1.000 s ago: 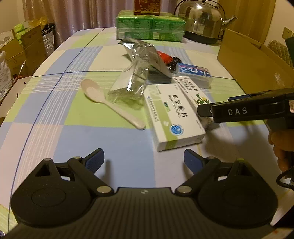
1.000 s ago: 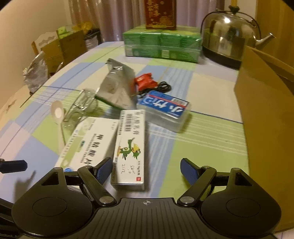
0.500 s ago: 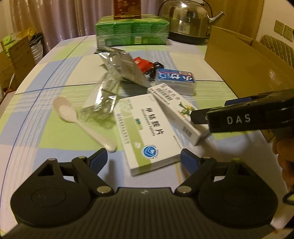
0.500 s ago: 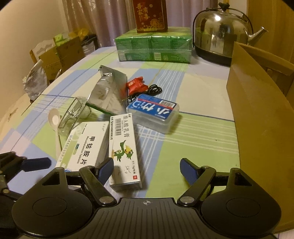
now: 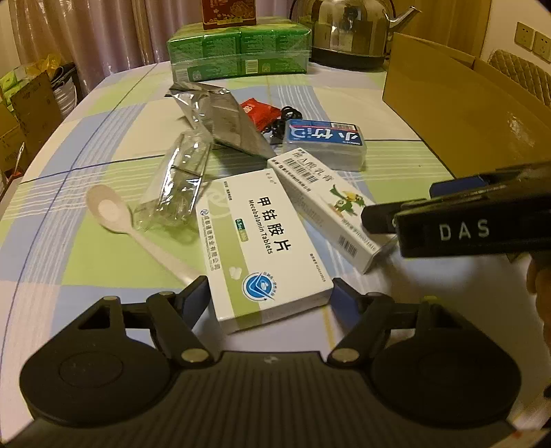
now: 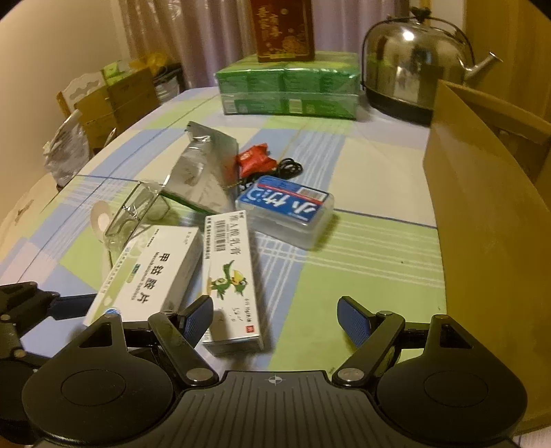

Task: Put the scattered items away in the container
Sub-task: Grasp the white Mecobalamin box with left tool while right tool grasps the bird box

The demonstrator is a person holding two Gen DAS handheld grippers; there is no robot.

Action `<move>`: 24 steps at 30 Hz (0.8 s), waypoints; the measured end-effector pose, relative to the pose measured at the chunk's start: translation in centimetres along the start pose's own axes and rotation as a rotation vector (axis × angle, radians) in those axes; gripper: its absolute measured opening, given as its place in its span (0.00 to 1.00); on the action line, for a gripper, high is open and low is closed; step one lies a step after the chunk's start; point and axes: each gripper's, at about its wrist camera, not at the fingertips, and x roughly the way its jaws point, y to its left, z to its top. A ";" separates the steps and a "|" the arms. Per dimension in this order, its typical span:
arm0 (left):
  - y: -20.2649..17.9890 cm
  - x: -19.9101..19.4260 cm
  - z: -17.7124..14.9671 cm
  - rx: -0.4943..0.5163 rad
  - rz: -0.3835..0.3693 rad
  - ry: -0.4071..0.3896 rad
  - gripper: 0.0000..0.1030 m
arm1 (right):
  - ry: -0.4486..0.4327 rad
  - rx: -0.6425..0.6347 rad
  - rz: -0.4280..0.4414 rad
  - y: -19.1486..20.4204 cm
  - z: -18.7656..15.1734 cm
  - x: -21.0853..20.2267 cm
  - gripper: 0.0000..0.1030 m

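Observation:
A white-and-green tablet box (image 5: pixel 255 248) lies on the checked tablecloth with its near end between the fingers of my left gripper (image 5: pixel 270 293). The jaws are closing and the blue pads stand right at the box's sides. Beside it lies a long white ointment box (image 6: pixel 230 272) with a green cartoon animal. My right gripper (image 6: pixel 275 317) hovers open over its near end, the left pad at the box's edge. In the left wrist view the right gripper (image 5: pixel 399 205) reaches in from the right. The open cardboard box (image 6: pixel 482 224) stands to the right.
Farther back lie a clear case with a blue label (image 5: pixel 323 143), a silver pouch (image 5: pixel 224 117), a clear wrapper (image 5: pixel 175 186), a white spoon (image 5: pixel 110 210), a red packet (image 5: pixel 260 110) and a black cable (image 5: pixel 289 113). Green packs (image 5: pixel 237 51) and a steel kettle (image 5: pixel 347 27) stand at the table's far edge.
My left gripper has moved up to the tablet box, whose near end now sits between its narrowing fingers. The right gripper has stayed over the ointment box.

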 end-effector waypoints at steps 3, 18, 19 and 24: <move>0.8 -0.9 -0.8 0.007 0.002 0.009 0.69 | 0.005 -0.020 0.017 0.7 0.2 0.4 0.75; 2.4 -2.0 -1.6 -0.005 0.010 0.028 0.71 | 0.057 -0.089 0.035 2.1 1.4 3.8 0.35; 2.4 -1.9 -1.4 -0.013 0.013 0.024 0.71 | 0.055 -0.083 0.035 2.0 1.0 3.3 0.35; 2.1 -1.1 -0.5 0.004 0.050 0.025 0.69 | 0.063 -0.061 0.015 1.6 -1.7 0.1 0.34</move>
